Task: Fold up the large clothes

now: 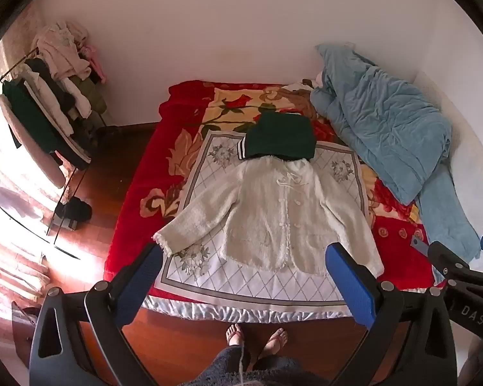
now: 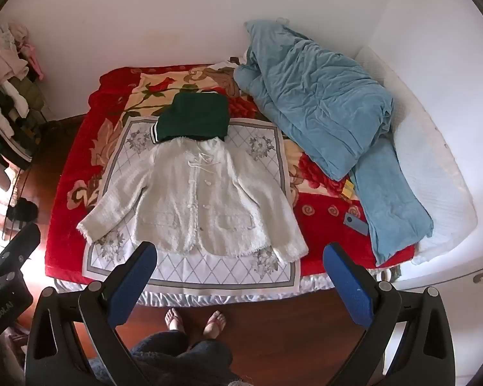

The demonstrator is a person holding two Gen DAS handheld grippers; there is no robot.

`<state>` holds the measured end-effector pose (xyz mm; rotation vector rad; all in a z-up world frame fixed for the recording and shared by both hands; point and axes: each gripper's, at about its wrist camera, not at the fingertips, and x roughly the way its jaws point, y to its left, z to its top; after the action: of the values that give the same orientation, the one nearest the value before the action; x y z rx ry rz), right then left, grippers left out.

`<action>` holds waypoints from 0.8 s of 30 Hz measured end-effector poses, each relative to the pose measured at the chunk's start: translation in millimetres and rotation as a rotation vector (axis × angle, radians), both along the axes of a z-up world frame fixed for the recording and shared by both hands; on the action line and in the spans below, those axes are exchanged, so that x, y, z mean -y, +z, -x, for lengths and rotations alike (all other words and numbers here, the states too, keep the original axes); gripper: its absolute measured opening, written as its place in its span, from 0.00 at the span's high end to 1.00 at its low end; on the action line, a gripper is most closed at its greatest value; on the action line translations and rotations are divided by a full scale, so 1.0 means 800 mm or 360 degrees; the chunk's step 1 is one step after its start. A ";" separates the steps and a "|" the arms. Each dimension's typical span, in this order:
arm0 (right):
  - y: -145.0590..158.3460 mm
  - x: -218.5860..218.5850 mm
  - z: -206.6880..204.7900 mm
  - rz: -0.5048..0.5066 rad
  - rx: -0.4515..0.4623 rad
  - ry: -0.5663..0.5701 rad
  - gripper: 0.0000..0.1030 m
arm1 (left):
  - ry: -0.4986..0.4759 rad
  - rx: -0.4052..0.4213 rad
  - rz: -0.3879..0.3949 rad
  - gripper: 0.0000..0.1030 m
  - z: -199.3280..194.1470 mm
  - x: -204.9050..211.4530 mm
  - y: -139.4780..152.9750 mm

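on the red floral bed [image 1: 128, 225] a white jacket [image 1: 273, 218] lies flat; both the left hand-held gripper [image 1: 244, 276] and right hand-held gripper [image 2: 241, 273] gape wide, empty.

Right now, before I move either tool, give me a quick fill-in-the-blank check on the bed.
1. The white jacket lies spread flat with its front facing ____.
2. The folded garment touching the jacket's collar is ____ in colour.
3. The blue quilt is heaped on the jacket's ____ side in both views.
4. Both tools, left and right, are ____ and hold nothing.

Missing words: up; green; right; open
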<state>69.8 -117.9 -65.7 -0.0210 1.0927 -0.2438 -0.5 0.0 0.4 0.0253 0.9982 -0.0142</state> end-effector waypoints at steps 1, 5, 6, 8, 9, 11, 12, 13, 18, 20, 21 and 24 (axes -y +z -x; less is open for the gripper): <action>0.000 0.000 0.000 -0.0001 -0.0002 0.0000 0.00 | -0.0002 0.0004 0.0000 0.00 0.001 0.000 0.001; 0.001 -0.001 0.001 0.0004 0.0004 0.0005 0.00 | 0.0002 -0.0008 0.0025 0.00 0.001 -0.002 0.001; 0.001 0.000 0.002 -0.0002 0.0005 0.0003 0.00 | -0.0001 -0.0007 0.0023 0.00 0.001 -0.002 0.001; 0.001 0.000 0.002 -0.0003 0.0005 0.0001 0.00 | -0.0011 -0.0004 0.0020 0.00 0.003 -0.003 0.003; 0.001 0.000 0.002 -0.0004 0.0006 0.0001 0.00 | -0.0005 -0.0011 0.0022 0.00 0.002 -0.003 -0.003; 0.002 0.000 0.003 -0.0001 0.0008 0.0001 0.00 | -0.0007 -0.0013 0.0024 0.00 0.002 -0.005 -0.004; 0.002 0.000 0.003 -0.0002 0.0007 0.0002 0.00 | 0.0002 -0.0007 0.0008 0.00 0.002 0.001 -0.003; 0.002 0.000 0.003 -0.0003 0.0006 0.0004 0.00 | -0.0001 -0.0007 0.0007 0.00 0.002 0.001 -0.004; 0.003 0.000 0.005 -0.0007 0.0004 0.0007 0.00 | 0.0004 -0.0017 0.0013 0.00 0.002 0.001 -0.004; 0.004 -0.001 0.006 -0.0005 0.0002 0.0009 0.00 | -0.0002 -0.0017 0.0017 0.00 0.003 0.002 -0.004; 0.004 -0.001 0.005 -0.0006 0.0001 0.0010 0.00 | -0.0006 -0.0017 0.0015 0.00 0.004 0.003 -0.004; 0.005 -0.001 0.006 -0.0006 0.0007 0.0009 0.00 | -0.0004 -0.0015 0.0013 0.00 0.004 0.005 -0.003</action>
<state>64.8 -116.9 -61.9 -0.0199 1.0889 -0.2366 -3.5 -4.1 -1.9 0.0190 1.0073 -0.0208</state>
